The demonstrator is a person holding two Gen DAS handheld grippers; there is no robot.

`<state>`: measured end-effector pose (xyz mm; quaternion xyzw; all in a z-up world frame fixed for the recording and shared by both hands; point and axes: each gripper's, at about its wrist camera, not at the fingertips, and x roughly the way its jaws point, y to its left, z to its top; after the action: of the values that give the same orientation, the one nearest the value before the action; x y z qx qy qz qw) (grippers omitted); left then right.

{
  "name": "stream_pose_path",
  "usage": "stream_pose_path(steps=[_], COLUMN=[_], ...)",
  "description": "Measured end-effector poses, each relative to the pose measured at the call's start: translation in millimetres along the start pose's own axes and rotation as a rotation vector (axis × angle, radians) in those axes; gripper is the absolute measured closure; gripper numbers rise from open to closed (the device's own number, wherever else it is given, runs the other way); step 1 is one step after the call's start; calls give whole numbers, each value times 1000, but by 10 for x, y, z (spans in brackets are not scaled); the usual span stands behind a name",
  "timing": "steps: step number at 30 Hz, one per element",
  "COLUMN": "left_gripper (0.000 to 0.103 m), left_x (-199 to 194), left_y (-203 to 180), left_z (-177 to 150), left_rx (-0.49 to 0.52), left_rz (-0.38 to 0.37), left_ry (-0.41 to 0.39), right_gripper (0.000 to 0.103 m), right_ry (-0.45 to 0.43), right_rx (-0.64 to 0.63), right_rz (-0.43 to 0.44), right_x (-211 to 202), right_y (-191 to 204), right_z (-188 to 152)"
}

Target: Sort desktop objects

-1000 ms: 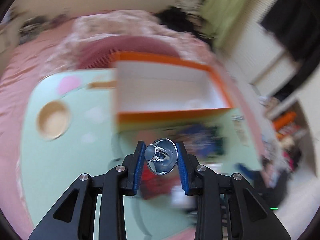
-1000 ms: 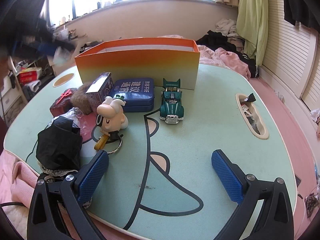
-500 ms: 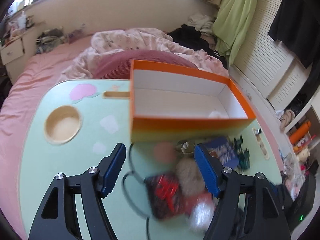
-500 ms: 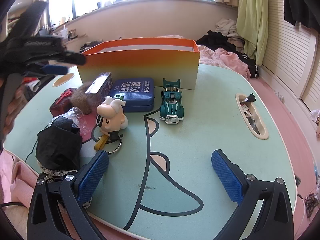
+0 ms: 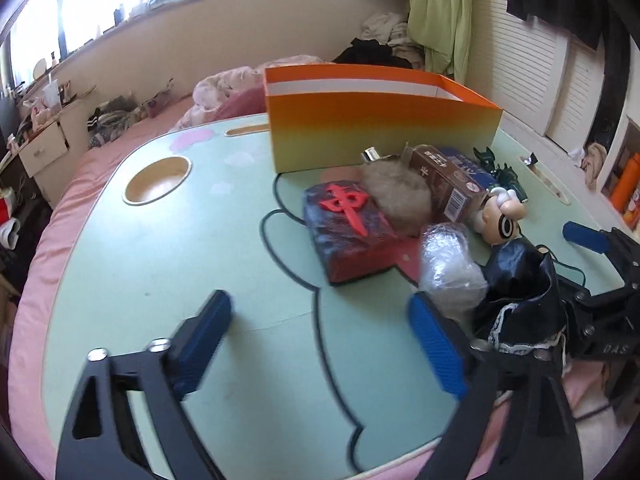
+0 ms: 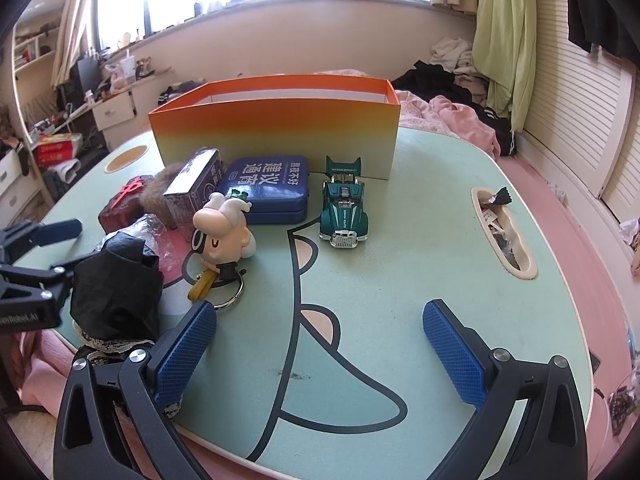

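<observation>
**Desk:** Desktop objects are pictured crowded on a pale green cartoon-printed lap table [image 6: 400, 280], just in front of the tall orange cardboard box [image 6: 276, 140] meant to receive them. How are the tools seen?

**Photographer:** The left gripper [image 5: 320, 348] is shown spread wide and empty, its jaws having just been opening, with nothing between the blue pads. The right gripper [image 6: 320, 354] is likewise held wide open over bare tabletop, nothing gripped.

**Desk:** What could be upset from here?

**Photographer:** The crinkled clear plastic wrap [image 5: 450, 268] and the crumpled black fabric bundle [image 5: 520, 292] lie just beside the left gripper's right pad; either could be snagged and dragged off the near edge, it is judged. The red-and-navy block with a raised red character [image 5: 348, 228], the tan fur pompom [image 5: 396, 196] and the brown carton [image 5: 444, 180] are packed touching, so neighbours could be shoved if one is reached for. The green toy car [image 6: 344, 210] may be set rolling by a nudge.

**Desk:** And the setting?

**Photographer:** A cluttered bedroom is seen: pink bedding, a bright window, a green curtain, white louvred doors.
</observation>
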<state>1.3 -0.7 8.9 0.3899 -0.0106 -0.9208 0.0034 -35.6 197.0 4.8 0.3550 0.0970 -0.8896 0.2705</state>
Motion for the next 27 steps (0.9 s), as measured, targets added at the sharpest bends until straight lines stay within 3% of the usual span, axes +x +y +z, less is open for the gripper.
stream_pose_path(steps=[1, 6, 8, 10, 12, 13, 16, 18, 20, 23, 26, 27], left_gripper=[0, 0, 0, 0, 0, 0, 0, 0, 0, 0, 0, 0], left_x=[13, -46, -50, -26, -17, -14, -14, -12, -13, -13, -3, -2], left_y=[-6, -3, 0, 29, 16, 17, 17, 17, 17, 19, 13, 14], left_z=[-5, -20, -31, -52, -55, -58, -59, -58, -55, -56, -54, -54], left_rx=[-5, -15, -18, -18, -18, -18, -18, -19, -18, -18, -18, -17], left_rz=[1, 9, 9, 8, 8, 9, 9, 8, 9, 8, 6, 6], left_ry=[-9, -32, -36, -37, -37, -37, -37, -38, -37, -38, -39, -39], right_gripper=[0, 1, 8, 24, 33, 44, 49, 49, 50, 51, 53, 55], right_ry=[1, -6, -25, -80, -105, -92, -21, 66, 174, 378, 463, 462], right_rx=[2, 7, 17, 57, 96, 113, 101, 49, 2, -49, -69, -36], right_rz=[1, 6, 23, 42, 99, 154, 179, 135, 38, -62, -105, -65], right_x=[2, -16, -65, -200, -297, -304, -171, 90, 425, 1004, 1306, 1320], right_y=[1, -4, -32, -113, -186, -215, -182, -108, -53, 2, 29, 12], right_z=[1, 1, 25, 143, 406, 620, 1265, 1676, 1967, 2102, 1995, 1943])
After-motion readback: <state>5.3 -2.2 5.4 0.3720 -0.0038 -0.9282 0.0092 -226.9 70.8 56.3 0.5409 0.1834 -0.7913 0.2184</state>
